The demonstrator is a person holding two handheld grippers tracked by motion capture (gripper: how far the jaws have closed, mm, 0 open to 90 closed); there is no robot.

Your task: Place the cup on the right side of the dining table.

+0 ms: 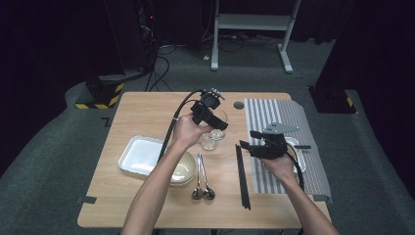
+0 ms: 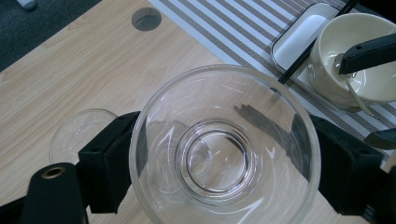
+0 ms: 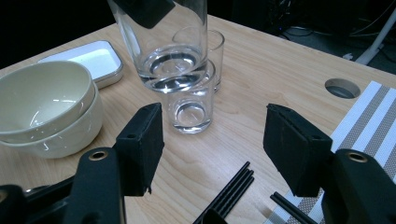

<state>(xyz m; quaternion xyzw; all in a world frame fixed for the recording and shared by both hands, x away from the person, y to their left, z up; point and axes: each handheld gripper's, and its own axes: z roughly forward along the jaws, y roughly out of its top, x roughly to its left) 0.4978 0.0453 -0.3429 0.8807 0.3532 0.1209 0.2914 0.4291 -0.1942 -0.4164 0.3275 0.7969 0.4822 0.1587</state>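
Clamping the glass (image 2: 224,149) between our left gripper (image 1: 211,113) pads, we risk knocking tumblers (image 3: 189,109) below; right gripper (image 3: 212,154) gapes empty.

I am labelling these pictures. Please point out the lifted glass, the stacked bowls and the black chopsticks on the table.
lifted glass (image 2: 219,154), left gripper view, on its round base.
stacked bowls (image 3: 42,100), right gripper view, inside the upper bowl.
black chopsticks (image 1: 242,178), high view, mid-length of the pair.

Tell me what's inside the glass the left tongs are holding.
The glass between the left tongs looks empty: through its clear base only the wooden table shows. The pads cover parts of its outer wall, so those patches cannot be seen.
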